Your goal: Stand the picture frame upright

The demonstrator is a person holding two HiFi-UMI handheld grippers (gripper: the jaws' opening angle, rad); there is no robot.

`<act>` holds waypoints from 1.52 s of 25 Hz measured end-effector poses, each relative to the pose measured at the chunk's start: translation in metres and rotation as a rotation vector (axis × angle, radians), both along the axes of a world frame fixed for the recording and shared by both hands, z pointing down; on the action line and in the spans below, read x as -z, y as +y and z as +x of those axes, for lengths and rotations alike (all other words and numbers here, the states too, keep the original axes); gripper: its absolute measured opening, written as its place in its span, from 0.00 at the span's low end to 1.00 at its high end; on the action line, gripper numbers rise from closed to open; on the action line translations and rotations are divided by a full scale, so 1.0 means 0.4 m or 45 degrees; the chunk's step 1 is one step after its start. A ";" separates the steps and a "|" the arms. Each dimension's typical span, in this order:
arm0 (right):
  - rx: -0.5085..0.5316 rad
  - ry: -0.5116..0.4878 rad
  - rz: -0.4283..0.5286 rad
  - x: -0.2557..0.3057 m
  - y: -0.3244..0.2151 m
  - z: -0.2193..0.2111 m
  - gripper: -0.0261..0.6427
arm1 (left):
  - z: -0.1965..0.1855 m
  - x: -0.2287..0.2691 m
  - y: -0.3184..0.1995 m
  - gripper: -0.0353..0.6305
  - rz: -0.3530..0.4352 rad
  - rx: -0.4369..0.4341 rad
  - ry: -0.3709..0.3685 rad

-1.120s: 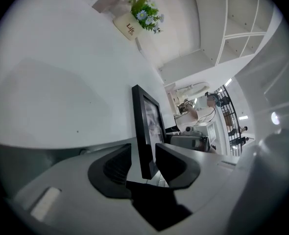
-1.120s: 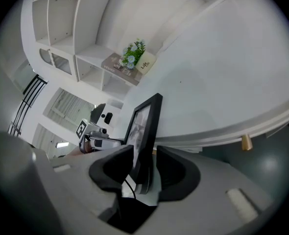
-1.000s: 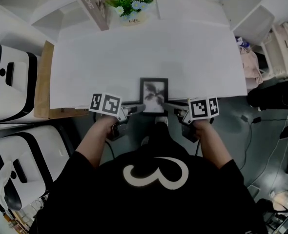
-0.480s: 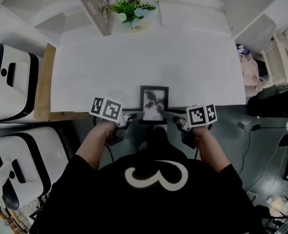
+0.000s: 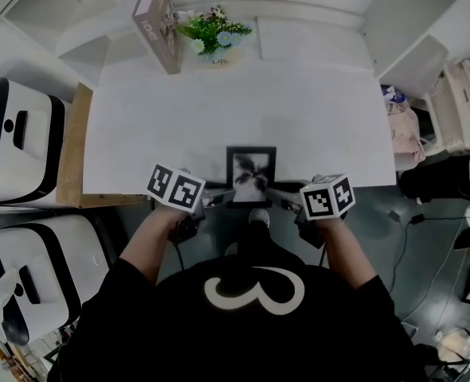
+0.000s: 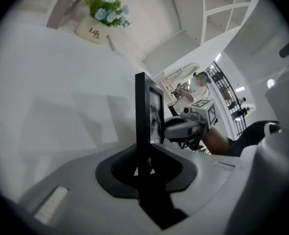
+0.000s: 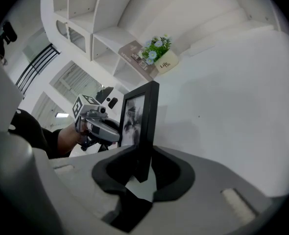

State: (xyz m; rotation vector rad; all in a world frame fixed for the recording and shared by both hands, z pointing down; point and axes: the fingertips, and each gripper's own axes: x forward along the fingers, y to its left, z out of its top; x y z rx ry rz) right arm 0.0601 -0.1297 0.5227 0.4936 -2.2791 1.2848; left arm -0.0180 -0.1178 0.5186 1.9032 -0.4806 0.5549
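Picture frame, at the table's near edge, is clamped sideways between left gripper and right gripper, jaws just closed.

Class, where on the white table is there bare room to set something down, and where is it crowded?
Free on the table: between picture frame and flower pot, and either side of the frame. Crowded: the near edge, where left gripper and right gripper have just closed on it, and around the book.

Black picture frame; tilted up at near edge of table
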 end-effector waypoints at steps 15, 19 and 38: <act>0.106 0.190 0.507 0.116 -0.242 0.037 0.18 | 0.043 0.114 -0.243 0.18 0.494 -0.027 -0.261; 0.138 0.262 0.688 0.145 -0.310 0.038 0.18 | 0.044 0.137 -0.309 0.19 0.638 0.021 -0.344; 0.106 0.433 1.000 0.121 -0.522 -0.035 0.18 | -0.030 0.101 -0.519 0.19 0.933 0.146 -0.561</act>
